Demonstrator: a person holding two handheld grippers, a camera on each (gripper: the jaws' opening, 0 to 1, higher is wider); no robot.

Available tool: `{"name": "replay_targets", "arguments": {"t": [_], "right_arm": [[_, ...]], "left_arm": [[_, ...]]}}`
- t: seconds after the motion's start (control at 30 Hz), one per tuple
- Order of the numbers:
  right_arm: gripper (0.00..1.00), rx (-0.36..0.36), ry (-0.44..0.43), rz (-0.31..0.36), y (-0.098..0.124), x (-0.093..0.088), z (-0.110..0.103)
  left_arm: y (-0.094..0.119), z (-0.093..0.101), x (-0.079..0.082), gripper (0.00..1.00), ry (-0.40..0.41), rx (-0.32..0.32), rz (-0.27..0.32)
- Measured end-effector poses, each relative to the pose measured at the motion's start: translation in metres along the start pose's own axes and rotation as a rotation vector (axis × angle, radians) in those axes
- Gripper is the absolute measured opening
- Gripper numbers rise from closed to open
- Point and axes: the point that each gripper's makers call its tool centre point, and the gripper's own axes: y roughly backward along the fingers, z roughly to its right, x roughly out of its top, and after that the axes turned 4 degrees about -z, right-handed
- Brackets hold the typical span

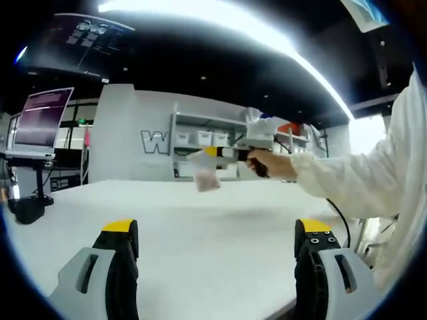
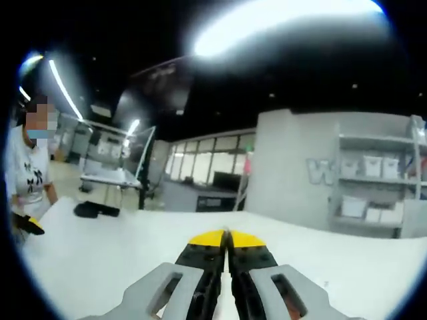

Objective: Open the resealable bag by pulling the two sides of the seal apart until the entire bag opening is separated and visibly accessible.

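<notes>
White desk is seen under both tongs, and nothing is seen lying on it close by. The bag is not on the desk; it is held up in the air, well away from the left tongs and far across the desk from them. It hangs down from the tip of the right tongs, small and blurry, with something pale pink inside.

The left tongs are wide open, and nothing is held between the two yellow tips. The right tongs are shut tight. In the right gripper view the tips are pressed together, and from the left gripper view it looks as if the top edge of the bag is pinched there.

The right tongs are held out level by a hand at the end of a long white sleeve, with the arm stretched across the desk. The left tongs are held low, pointing forward over the desk.

For a good pull, the other side of the seal should be pinched by the left tongs – only one layer for each, close to the top. The two sides should then be pulled apart slowly and evenly, so the thin plastic is not dropped or torn.
</notes>
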Motion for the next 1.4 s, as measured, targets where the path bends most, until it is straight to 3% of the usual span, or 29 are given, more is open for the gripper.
{"name": "replay_targets", "arguments": {"t": [0.13, 0.87, 1.4], "right_arm": [[0.0, 0.006, 0.027, -0.008, 0.001, -0.002, -0.003], [0.0, 0.083, -0.013, -0.014, 0.012, -0.006, -0.026], [0.0, 0.111, -0.084, -0.011, 0.024, -0.005, -0.027]], "left_arm": [[0.0, 0.001, -0.001, 0.95, -0.001, -0.002, -0.001], [0.0, 0.0, -0.004, 0.95, 0.005, 0.0, -0.005], [0.0, 0.0, -0.002, 0.95, 0.002, -0.001, -0.004]]}}
